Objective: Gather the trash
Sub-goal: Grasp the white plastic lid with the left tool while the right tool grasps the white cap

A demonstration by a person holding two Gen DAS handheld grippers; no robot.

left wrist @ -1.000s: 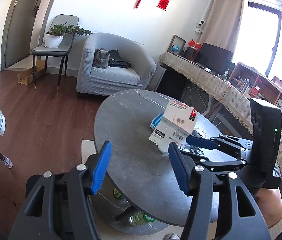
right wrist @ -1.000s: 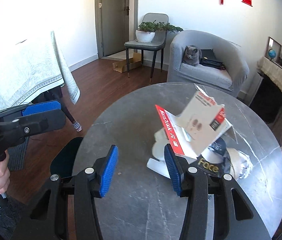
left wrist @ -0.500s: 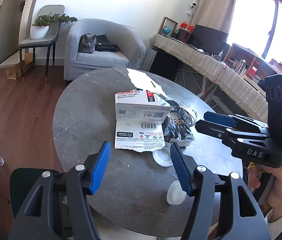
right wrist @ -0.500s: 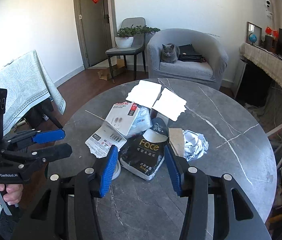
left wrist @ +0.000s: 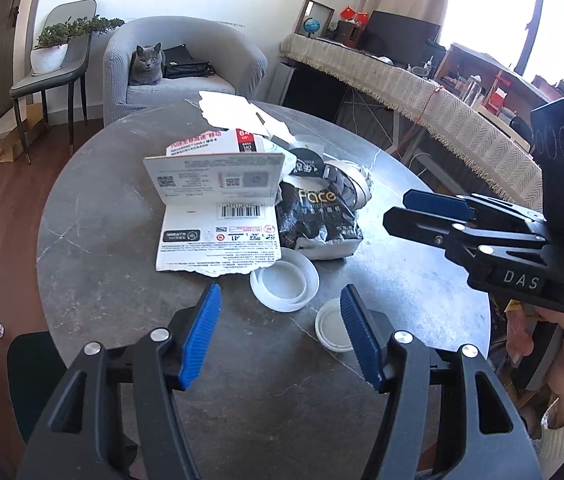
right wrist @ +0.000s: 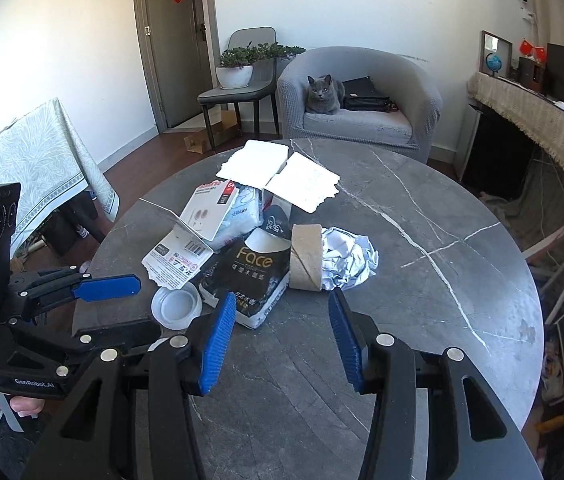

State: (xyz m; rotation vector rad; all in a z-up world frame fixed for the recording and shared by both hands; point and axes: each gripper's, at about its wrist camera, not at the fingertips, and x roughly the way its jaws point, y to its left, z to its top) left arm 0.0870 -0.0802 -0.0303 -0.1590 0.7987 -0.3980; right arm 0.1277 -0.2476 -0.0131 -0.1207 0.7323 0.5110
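Both claws nearer trash pile (right wrist: 258,240) | left claw (left wrist: 280,334) empty | right claw (right wrist: 282,338) empty

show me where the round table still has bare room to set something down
Bare: the right half of the round table, from the crumpled foil out to the rim, and the near strip in front of the black Face tissue pack. Crowded: the centre-left, with torn box, foam pieces, cardboard tube, and plastic lid.

Bright daylight from the blown-out window (left wrist: 522,8), sharp focus, strong fisheye bending and dark corners.
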